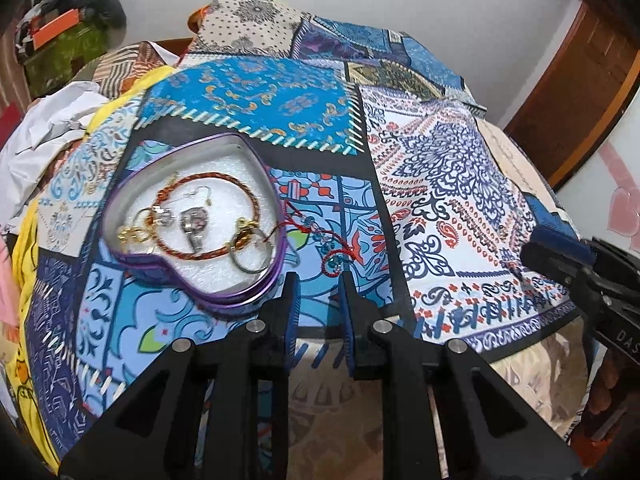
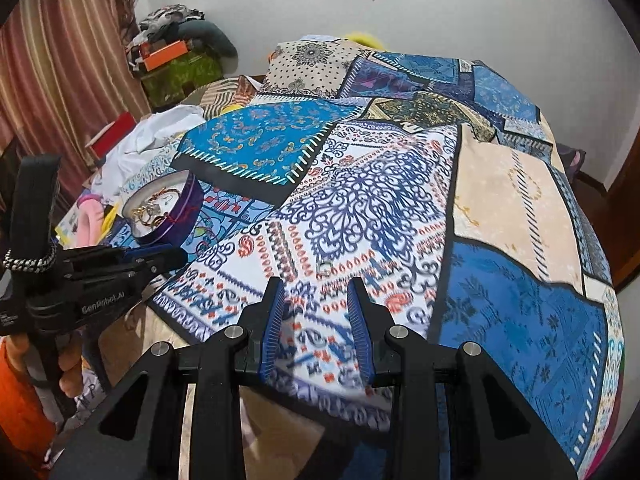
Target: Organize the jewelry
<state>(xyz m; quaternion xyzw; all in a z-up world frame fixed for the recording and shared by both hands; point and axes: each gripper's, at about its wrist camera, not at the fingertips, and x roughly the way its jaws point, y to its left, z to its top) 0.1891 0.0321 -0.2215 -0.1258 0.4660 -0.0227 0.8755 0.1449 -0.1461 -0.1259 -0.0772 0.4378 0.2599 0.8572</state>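
A purple heart-shaped tin (image 1: pixel 256 298) lies on the patchwork cloth, lined in white. In it are a red-gold cord bracelet (image 1: pixel 208 180), gold and silver rings, earrings and a silver pendant (image 1: pixel 193 222). A red thread necklace (image 1: pixel 326 246) trails from the tin's right rim onto the cloth. My left gripper (image 1: pixel 320 280) is open and empty, just right of the tin's near end, by the thread. My right gripper (image 2: pixel 316 286) is open and empty over the white-blue patch; a small ring (image 2: pixel 325 268) lies just ahead of it. The tin also shows at the left in the right wrist view (image 2: pixel 188 210).
The patchwork cloth (image 1: pixel 440 168) covers a bed. White cloth and yellow fabric (image 1: pixel 44 120) are heaped at the left edge. A pile of clothes and a green box (image 2: pixel 176 60) stand by the far wall. A wooden door frame (image 1: pixel 568 92) is at the right.
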